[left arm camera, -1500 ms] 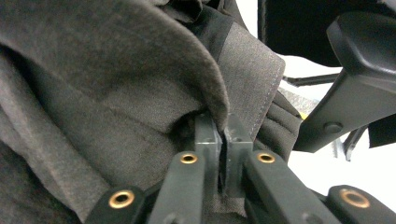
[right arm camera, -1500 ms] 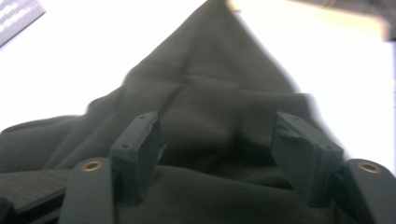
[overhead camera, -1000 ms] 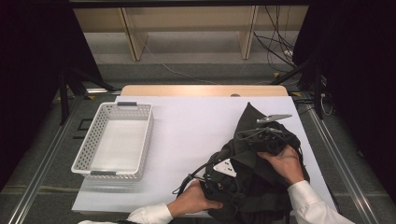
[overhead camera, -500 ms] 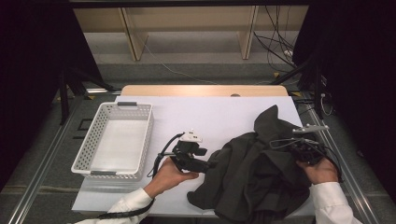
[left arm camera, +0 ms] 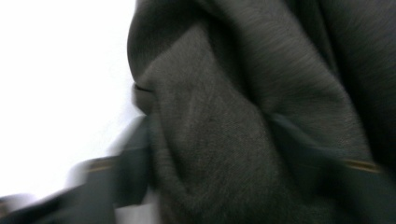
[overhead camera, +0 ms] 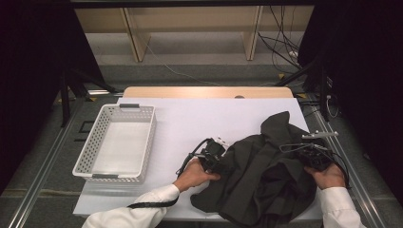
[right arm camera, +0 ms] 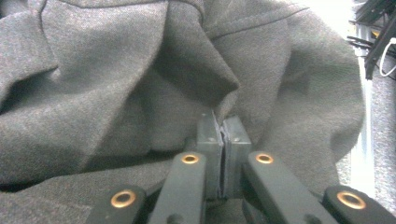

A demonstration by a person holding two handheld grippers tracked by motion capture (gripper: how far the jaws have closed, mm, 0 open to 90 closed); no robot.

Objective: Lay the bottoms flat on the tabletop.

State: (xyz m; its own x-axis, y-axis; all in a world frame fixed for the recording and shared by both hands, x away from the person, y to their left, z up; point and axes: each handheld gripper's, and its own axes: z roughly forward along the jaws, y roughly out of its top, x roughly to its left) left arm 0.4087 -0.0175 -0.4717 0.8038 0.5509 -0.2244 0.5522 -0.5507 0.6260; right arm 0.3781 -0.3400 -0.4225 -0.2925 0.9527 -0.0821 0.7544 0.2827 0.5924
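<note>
The right tongs point(right arm camera: 222, 135) are clamped on a fold of the garment point(overhead camera: 266, 175), heaped at the desk's point(overhead camera: 209, 118) right front. The left tongs point(overhead camera: 219, 159), moved in from the bare desk within the last second, have been closing around its left edge; grip unconfirmed. A two-point spread seems imminent.
</note>
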